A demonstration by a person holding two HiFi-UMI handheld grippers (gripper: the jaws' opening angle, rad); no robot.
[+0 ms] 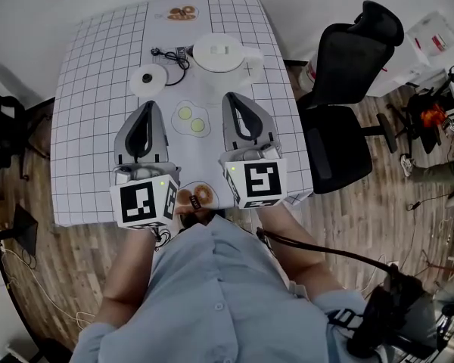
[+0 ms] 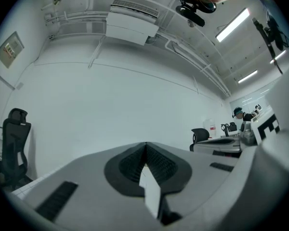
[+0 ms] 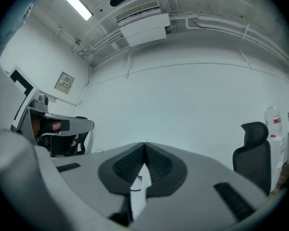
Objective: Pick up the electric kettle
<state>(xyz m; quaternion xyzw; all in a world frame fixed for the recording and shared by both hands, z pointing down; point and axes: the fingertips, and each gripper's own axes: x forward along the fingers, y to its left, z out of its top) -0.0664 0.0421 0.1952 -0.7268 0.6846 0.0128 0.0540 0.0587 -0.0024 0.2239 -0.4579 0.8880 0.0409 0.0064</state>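
The white electric kettle (image 1: 218, 52) stands at the far middle of the grid-patterned table (image 1: 91, 127), lid up, its handle to the right. Its round white base (image 1: 148, 78) lies to the left of it with a black cord (image 1: 174, 56). My left gripper (image 1: 148, 106) is held above the table's near half, shut and empty, well short of the kettle. My right gripper (image 1: 231, 97) is alongside it, also shut with nothing in it. Both gripper views look level at a white wall past their touching jaws, left gripper (image 2: 145, 146) and right gripper (image 3: 144, 146); neither shows the kettle.
Fried-egg prints (image 1: 191, 119) lie between the grippers, and doughnut prints (image 1: 181, 12) at the far edge. A black office chair (image 1: 348, 89) stands right of the table on the wooden floor (image 1: 378, 203). Clutter and cables sit at the far right.
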